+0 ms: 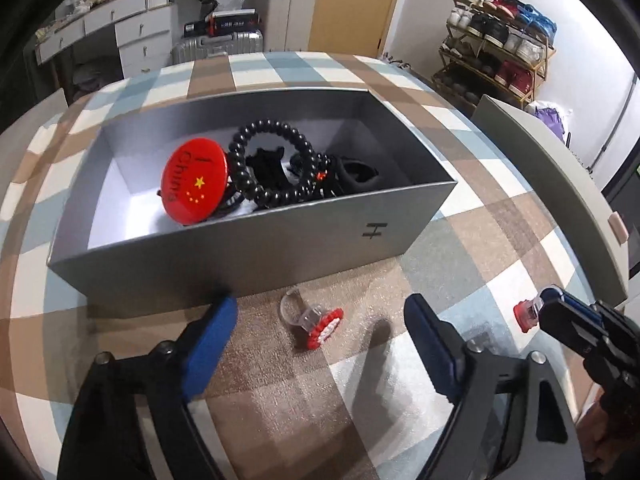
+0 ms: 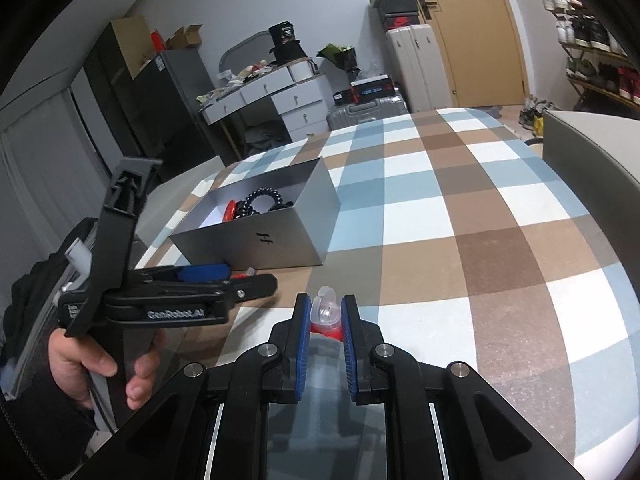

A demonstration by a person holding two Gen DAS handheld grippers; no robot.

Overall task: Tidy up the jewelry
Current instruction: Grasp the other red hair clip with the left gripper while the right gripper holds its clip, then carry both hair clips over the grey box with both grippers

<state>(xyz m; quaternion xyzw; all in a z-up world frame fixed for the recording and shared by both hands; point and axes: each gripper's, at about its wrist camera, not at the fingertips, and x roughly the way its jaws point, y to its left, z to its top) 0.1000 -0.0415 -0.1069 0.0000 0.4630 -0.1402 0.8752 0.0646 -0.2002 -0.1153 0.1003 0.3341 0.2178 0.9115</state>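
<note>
Your right gripper (image 2: pixel 326 322) is clamped on a red-topped clear plastic ring (image 2: pixel 327 314) above the checked tablecloth (image 2: pixel 480 240), your left gripper (image 1: pixel 320 322) spread wide over its twin (image 1: pixel 316 320); carry yours into the grey cardboard box (image 1: pixel 256 248) next.

Two grippers are in view: the left gripper (image 1: pixel 320 328), its blue pads spread wide, and the right gripper (image 2: pixel 326 320), its pads pressed against a ring.

Two plastic rings with red tops: one ring on the table (image 1: pixel 316 322), lying between the left gripper's pads, and one held ring (image 2: pixel 327 314) between the right gripper's pads.

One grey box (image 1: pixel 260 240), open-topped, just beyond the left gripper. Inside it: one red round badge (image 1: pixel 194 180), one black bead bracelet (image 1: pixel 272 164), and a dark tangle of further pieces whose number cannot be told.

One table (image 2: pixel 460 220), covered in a checked cloth.
</note>
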